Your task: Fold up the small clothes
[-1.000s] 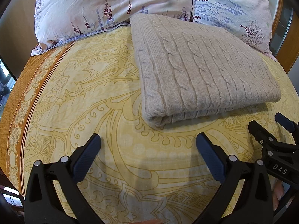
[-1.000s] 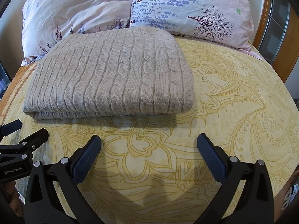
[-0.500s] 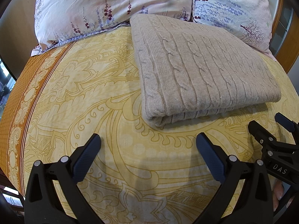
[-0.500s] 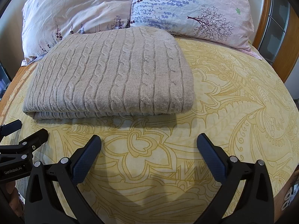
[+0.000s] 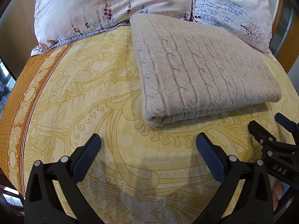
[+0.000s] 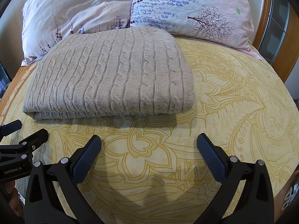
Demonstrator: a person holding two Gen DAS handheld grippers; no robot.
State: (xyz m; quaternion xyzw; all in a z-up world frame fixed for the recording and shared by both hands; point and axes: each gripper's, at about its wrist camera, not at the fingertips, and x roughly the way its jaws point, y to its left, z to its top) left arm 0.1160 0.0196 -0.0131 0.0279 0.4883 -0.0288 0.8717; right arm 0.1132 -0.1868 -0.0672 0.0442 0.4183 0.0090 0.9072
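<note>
**Both grippers idle, knit already folded**

Nearest: left gripper [image 5: 147,143] and right gripper [image 6: 148,143], black frames with blue-padded fingers [image 6: 86,158] spread wide, holding nothing, side by side low over the yellow paisley-print bed cover [image 5: 93,97]. Probably standing clear because folding looks done. Beyond them: beige cable-knit sweater [image 6: 112,74], a flat rectangle, layered edges facing the grippers, long axis across the bed. Farthest: floral pillows [image 6: 186,9], the sweater's far edge against them.

Beige cable-knit sweater [image 6: 112,74] on a yellow scroll-patterned bedspread [image 6: 233,102] with an orange border; behind the sweater, pale pink floral pillows [image 5: 112,5].
</note>
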